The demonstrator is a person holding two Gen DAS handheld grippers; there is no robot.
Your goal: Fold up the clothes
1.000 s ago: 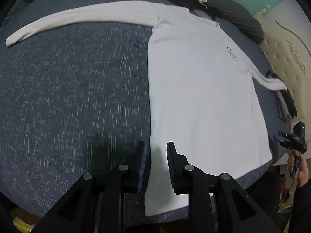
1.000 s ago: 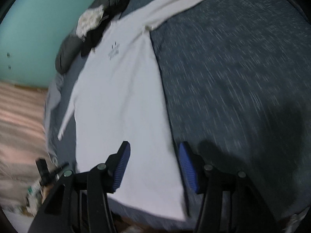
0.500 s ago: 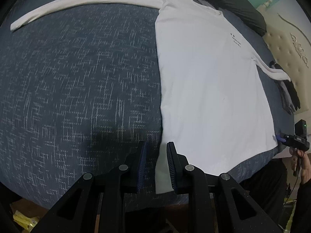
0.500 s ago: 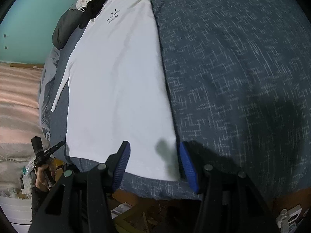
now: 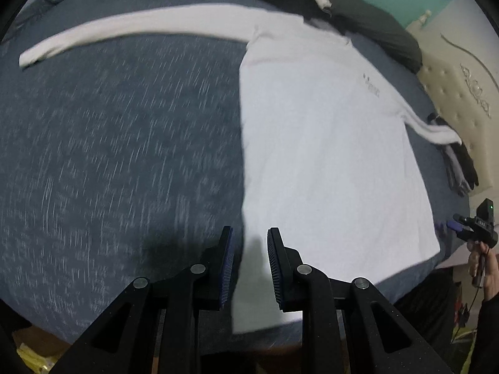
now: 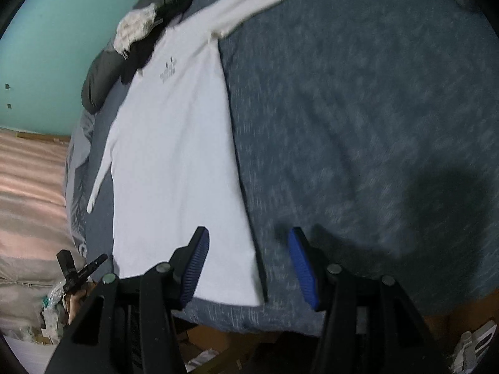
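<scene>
Both claws seemingly raised; white shirt (image 5: pixel 327 162) unmoved.

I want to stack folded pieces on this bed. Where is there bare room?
The widest free patch is the blue bedspread, bordered by the white shirt's side seam, its outstretched sleeve and the bed's near edge. It is crowded along the far side, where dark clothes are heaped, and by the headboard, where dark socks or gloves lie.

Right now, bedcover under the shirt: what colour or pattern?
Dark blue bedcover with white flecks; clearest in the left wrist view.
</scene>
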